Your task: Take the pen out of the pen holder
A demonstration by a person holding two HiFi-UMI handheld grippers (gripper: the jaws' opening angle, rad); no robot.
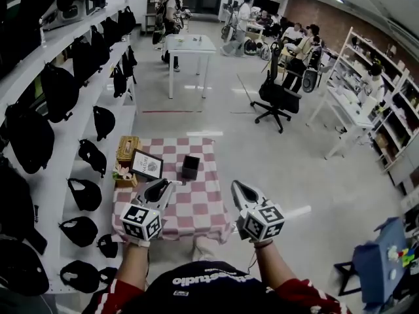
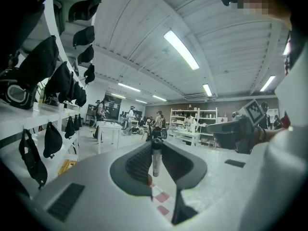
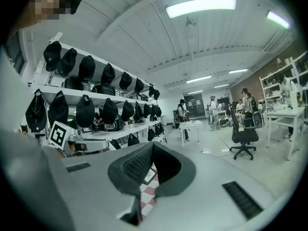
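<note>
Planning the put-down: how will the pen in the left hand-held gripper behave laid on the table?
Probably stiff and light: the slim grey pen hangs straight, pinched at its dark top by the left hand-held gripper. Its round barrel would likely roll on the checkered cloth.

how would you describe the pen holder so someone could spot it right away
Find the small table with the red-and-white checked cloth beside the white shelves of black bags. In its far half, near the middle, stands the pen holder, right of a framed picture and a woven box. It is the only plain black, open-topped square cup there.
</note>
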